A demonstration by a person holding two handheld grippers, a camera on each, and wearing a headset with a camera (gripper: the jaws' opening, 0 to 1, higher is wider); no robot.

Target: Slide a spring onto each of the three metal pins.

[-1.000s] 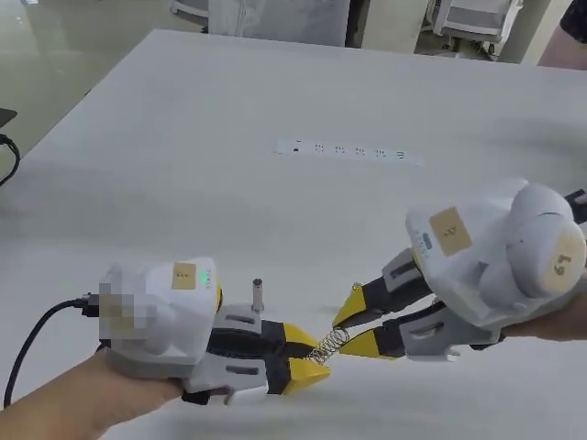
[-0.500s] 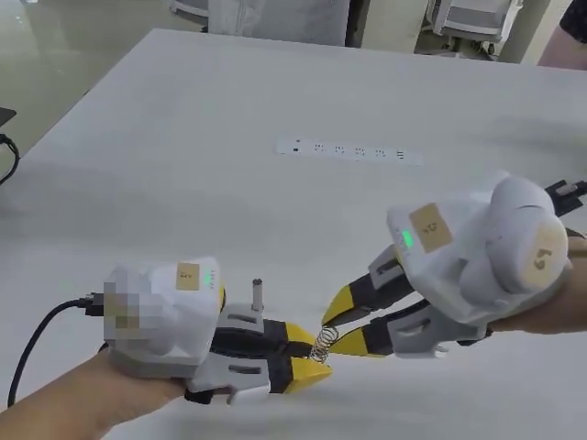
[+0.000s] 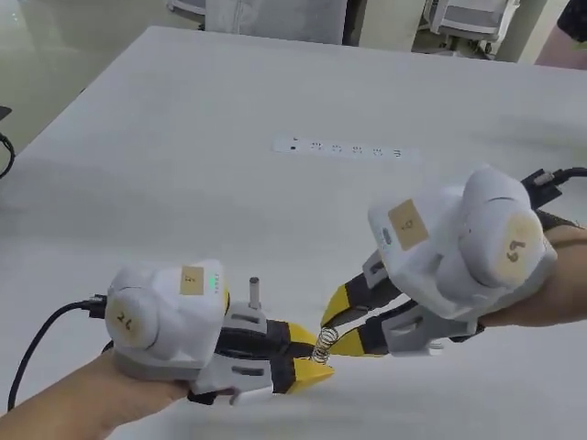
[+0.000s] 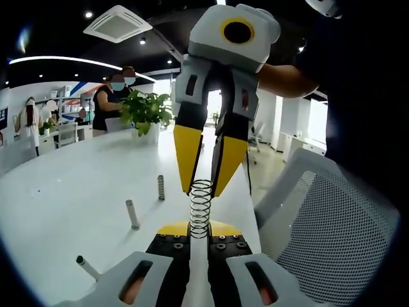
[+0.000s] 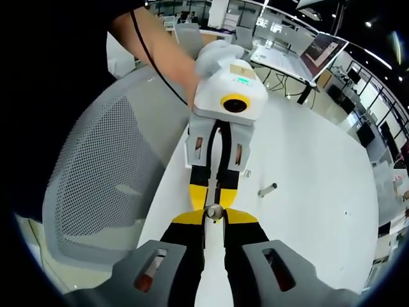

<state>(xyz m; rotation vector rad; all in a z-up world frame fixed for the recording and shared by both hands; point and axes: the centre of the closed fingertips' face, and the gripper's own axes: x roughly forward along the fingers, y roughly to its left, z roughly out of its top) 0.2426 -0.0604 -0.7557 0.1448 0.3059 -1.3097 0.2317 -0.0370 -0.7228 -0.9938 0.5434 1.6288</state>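
The spring (image 4: 200,208) hangs in the air between the two grippers, just above the white table (image 3: 183,137) and close to the edge where a mesh chair (image 4: 332,217) stands. The left gripper (image 4: 199,229) has its yellow-tipped jaws closed together on the spring's near end, and that end is hidden between the tips. The right gripper (image 4: 203,187) meets it nose to nose. Its jaws stand apart by about the spring's width, with their tips pressed against either side of the far end. In the right gripper view the spring shows end on as a small ring, so its length cannot be read there. In the left gripper view three pins stand on the table in a row, further in from that edge. The far pin (image 4: 161,187) looks ribbed, but it is too small to tell whether a spring sits on it. The middle pin (image 4: 132,214) is bare, and the foot of the near pin (image 4: 87,267) is cut off by the gripper's body. A power strip (image 3: 344,148) lies toward the far edge. A potted plant (image 4: 146,109) and some people beyond it are small and blurred.
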